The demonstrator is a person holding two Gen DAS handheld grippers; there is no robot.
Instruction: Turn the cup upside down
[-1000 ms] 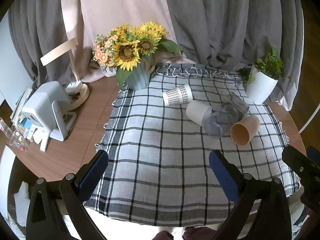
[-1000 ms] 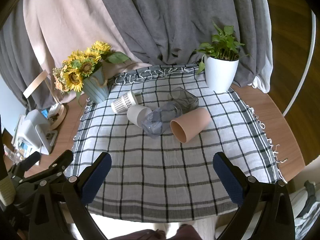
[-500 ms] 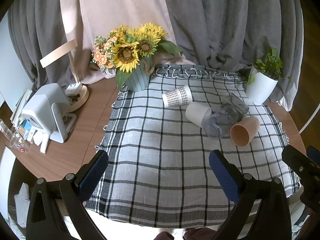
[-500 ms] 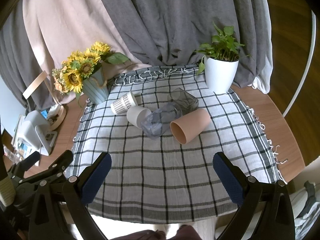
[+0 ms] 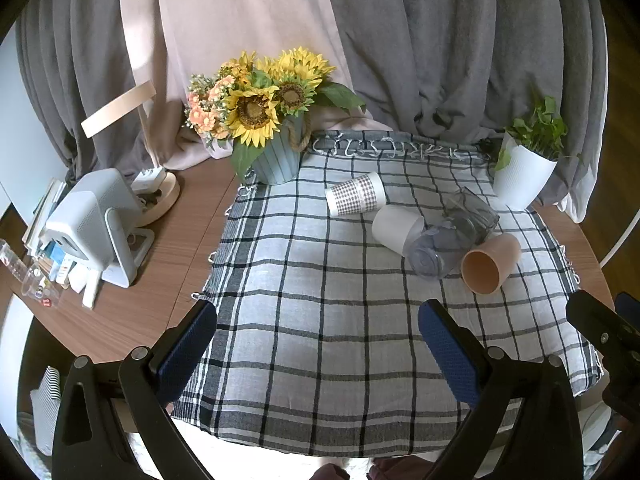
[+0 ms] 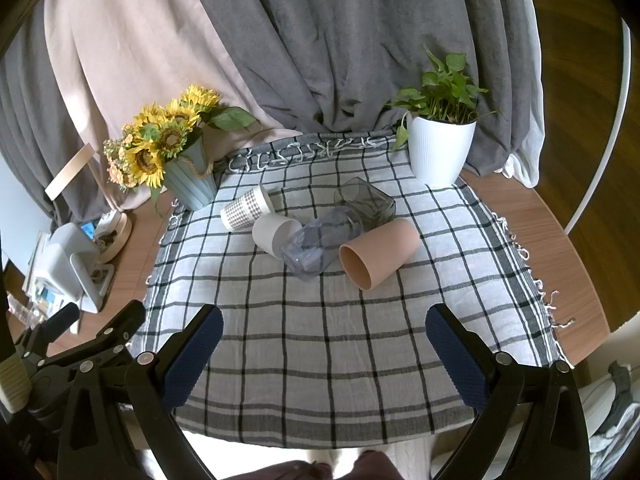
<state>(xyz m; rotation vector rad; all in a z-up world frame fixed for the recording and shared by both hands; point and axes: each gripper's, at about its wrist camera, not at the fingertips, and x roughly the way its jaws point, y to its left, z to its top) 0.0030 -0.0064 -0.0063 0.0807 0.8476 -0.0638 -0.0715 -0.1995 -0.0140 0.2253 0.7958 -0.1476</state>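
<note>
We see five cups lying on their sides in a cluster. Taking the clear ribbed cup (image 6: 320,240) as our landmark: the peach cup (image 6: 378,252) touches its right side, mouth toward us; the white cup (image 6: 274,232) leans against its left; the checked paper cup (image 6: 246,210) lies further left; the smoky square glass (image 6: 364,204) lies just behind — all empty.

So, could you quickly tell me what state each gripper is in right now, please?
Left gripper: open, holding nothing.
Right gripper: open, holding nothing.

Home: curtains (image 6: 320,40), sunflower bouquet (image 5: 260,100)
</note>
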